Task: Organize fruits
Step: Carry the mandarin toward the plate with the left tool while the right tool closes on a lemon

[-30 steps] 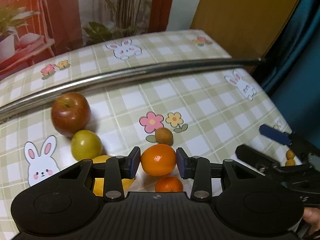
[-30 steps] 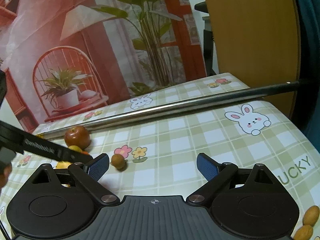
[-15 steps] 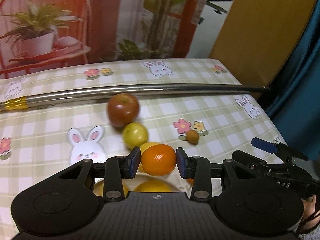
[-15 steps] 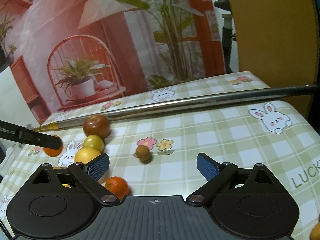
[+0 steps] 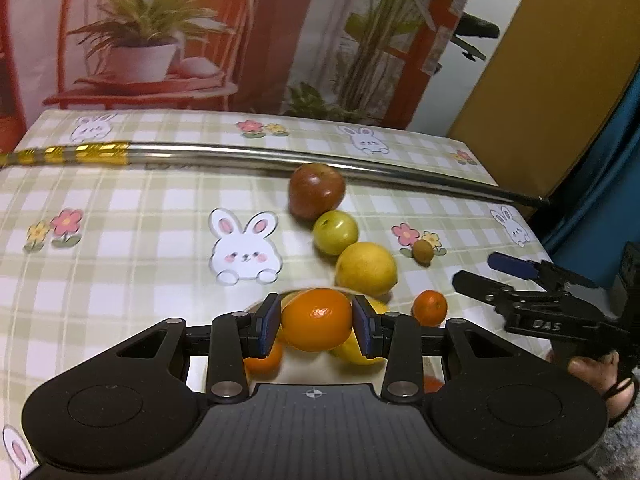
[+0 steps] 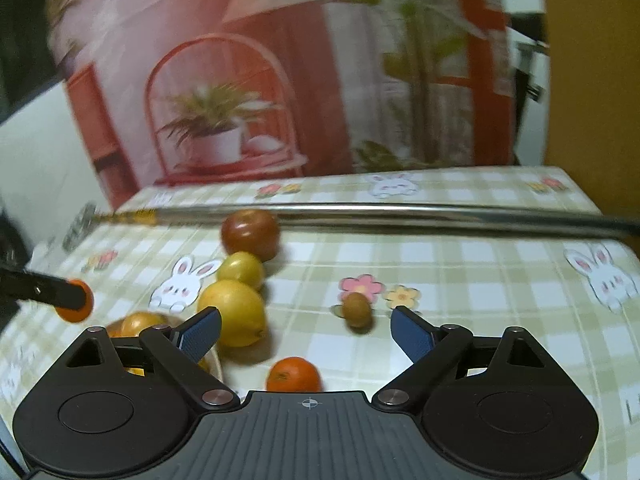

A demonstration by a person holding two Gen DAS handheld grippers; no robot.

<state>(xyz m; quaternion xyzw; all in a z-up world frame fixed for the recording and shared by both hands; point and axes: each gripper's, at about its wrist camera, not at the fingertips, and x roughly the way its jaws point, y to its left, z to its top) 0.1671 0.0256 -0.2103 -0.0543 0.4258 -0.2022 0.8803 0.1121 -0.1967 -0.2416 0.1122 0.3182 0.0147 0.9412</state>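
Orange [image 5: 317, 319] clamped between the blue pads [image 5: 267, 323] of the left gripper [image 5: 316, 326], held above a shallow bowl [image 6: 214, 360] with other orange and yellow fruit inside — rim only partly visible, contents half hidden behind the fingers. Right gripper [image 6: 306, 330] spread wide, nothing between its blue pads [image 6: 412, 334], hanging over the checked tablecloth [image 5: 120, 240] printed with rabbits and flowers; seen in the left wrist view as a black frame [image 5: 532, 308] off to the right, with part of a hand [image 5: 592, 368] on its handle. Row of loose fruit on the cloth, running from the far side toward the near: red apple [image 5: 317, 191] just in front of a long metal rod [image 5: 360, 164], then a small green-yellow fruit [image 5: 335, 233] touching or nearly touching it, then a lemon [image 5: 366, 268] close beside the bowl. Small tangerine [image 5: 429, 307] lying alone on the cloth to the right of the lemon — in the right wrist view [image 6: 294, 374] just ahead of the gripper body, between the two open fingers. Small brown fruit [image 5: 423, 251] farther out, resting by a printed flower pair, well apart from the row. Rod lying across the full width of the table, gold-wrapped at its left end [image 5: 80, 152]. Printed backdrop with a red chair and potted plant [image 5: 140, 48] behind the table. Right wrist view blurred, so finer detail there unreadable.
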